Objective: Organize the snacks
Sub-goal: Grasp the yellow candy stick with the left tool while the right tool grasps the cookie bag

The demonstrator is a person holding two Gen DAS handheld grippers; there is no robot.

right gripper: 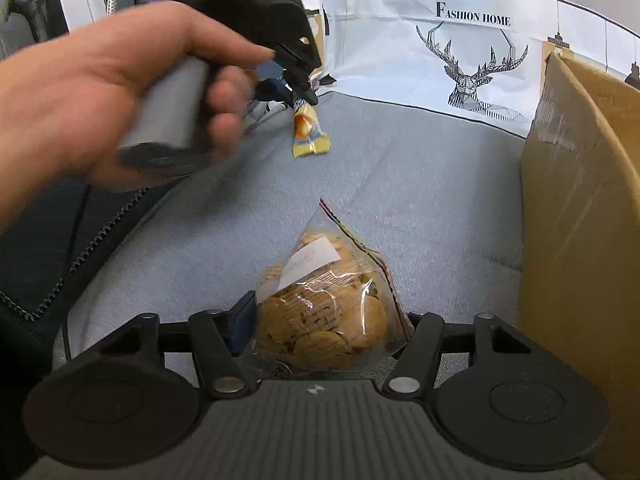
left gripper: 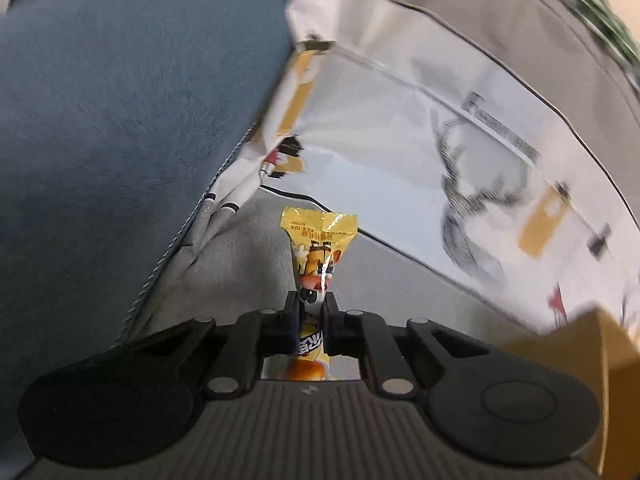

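Snack packet [left gripper: 316, 248]: one, yellow | cookie bag [right gripper: 324, 308]: one | cardboard box [right gripper: 580, 208]: one

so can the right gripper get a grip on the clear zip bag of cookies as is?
Probably yes. The clear zip bag of cookies already sits between the right gripper's fingers on the grey cloth, nothing covering it; the brown cardboard box stands clear.

The left gripper [left gripper: 311, 312] is clamping tight above the cookie bag [right gripper: 328, 300]; the right gripper [right gripper: 328, 320] is straddling it.
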